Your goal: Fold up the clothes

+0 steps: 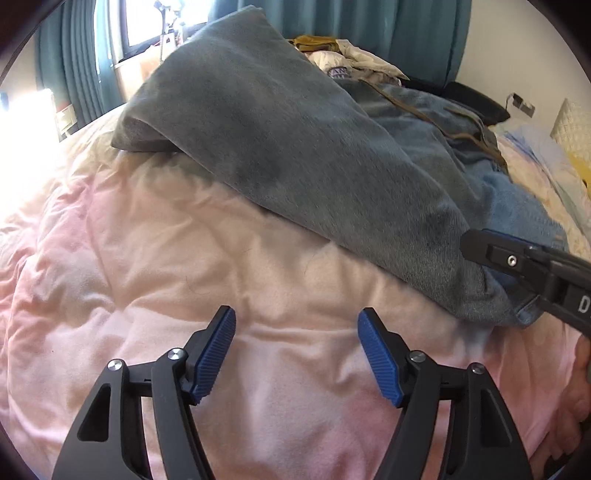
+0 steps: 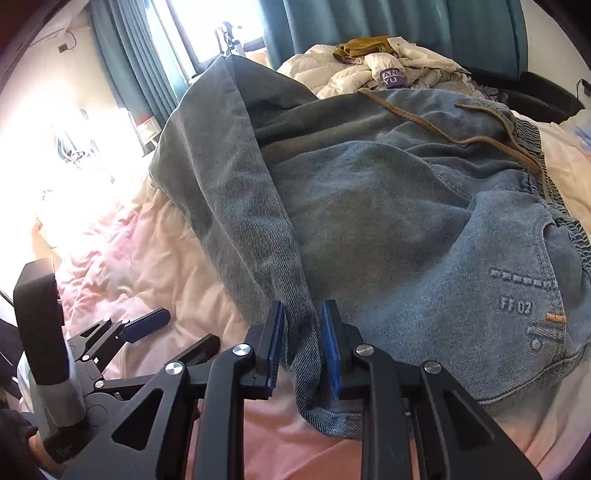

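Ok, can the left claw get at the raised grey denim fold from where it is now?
Probably yes. The left claw is open over bare pink duvet, and nothing lies between it and the jeans fold ahead. The right claw grips the hem off to the side.

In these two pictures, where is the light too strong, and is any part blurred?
Left wrist view: the window and left edge are blown out white; the jeans look slightly soft. Right wrist view: glare washes out the left side beside the curtain; the denim between the right gripper fingers is sharp.
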{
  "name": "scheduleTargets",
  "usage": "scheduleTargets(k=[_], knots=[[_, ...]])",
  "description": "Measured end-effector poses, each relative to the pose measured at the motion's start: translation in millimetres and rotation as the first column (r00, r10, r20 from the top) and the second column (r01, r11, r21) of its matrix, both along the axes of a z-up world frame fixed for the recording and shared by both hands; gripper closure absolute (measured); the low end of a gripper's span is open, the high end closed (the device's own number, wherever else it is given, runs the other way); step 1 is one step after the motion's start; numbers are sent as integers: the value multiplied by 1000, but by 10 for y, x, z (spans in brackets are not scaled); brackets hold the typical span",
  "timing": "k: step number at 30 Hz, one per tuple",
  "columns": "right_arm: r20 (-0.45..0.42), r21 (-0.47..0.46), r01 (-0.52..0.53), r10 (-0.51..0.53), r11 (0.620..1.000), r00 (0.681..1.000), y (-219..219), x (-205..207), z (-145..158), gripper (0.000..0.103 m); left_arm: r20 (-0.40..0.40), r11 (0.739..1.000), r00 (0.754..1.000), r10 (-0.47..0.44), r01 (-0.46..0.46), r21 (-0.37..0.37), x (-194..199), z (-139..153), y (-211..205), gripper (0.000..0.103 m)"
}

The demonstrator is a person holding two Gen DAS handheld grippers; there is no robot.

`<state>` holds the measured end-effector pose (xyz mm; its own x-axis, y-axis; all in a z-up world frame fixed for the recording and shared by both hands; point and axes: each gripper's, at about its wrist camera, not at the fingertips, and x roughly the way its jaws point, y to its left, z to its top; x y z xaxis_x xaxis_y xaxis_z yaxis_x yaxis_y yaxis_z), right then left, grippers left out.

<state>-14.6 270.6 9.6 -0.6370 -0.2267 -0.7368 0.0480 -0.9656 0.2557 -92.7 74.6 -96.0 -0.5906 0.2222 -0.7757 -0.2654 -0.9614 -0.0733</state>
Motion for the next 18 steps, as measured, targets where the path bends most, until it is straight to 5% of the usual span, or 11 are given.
scheduleTargets(k=[3, 6, 9, 15, 18], knots=[[-53, -6, -30, 30, 1000, 998, -356, 206, -309, 71, -33, 992, 998, 61, -57, 113, 43, 229, -252, 32], [-97, -3, -93, 92, 996, 991, -122, -692, -676, 71, -81, 977, 992, 93, -75, 200, 44, 475, -392, 32], [-110, -37, -102, 97, 994, 989, -287, -1015, -814, 69, -116, 962, 988, 106, -72, 265, 2, 674, -468, 32], [-99, -35, -89, 85, 995, 991, -418, -1213, -832, 69, -272, 960, 957, 101, -22, 280, 31, 883, -597, 32], [-112, -93, -98, 88, 991, 990, -410, -1258, -824, 69, -275, 965, 957, 96, -21, 262, -43, 856, -590, 32]])
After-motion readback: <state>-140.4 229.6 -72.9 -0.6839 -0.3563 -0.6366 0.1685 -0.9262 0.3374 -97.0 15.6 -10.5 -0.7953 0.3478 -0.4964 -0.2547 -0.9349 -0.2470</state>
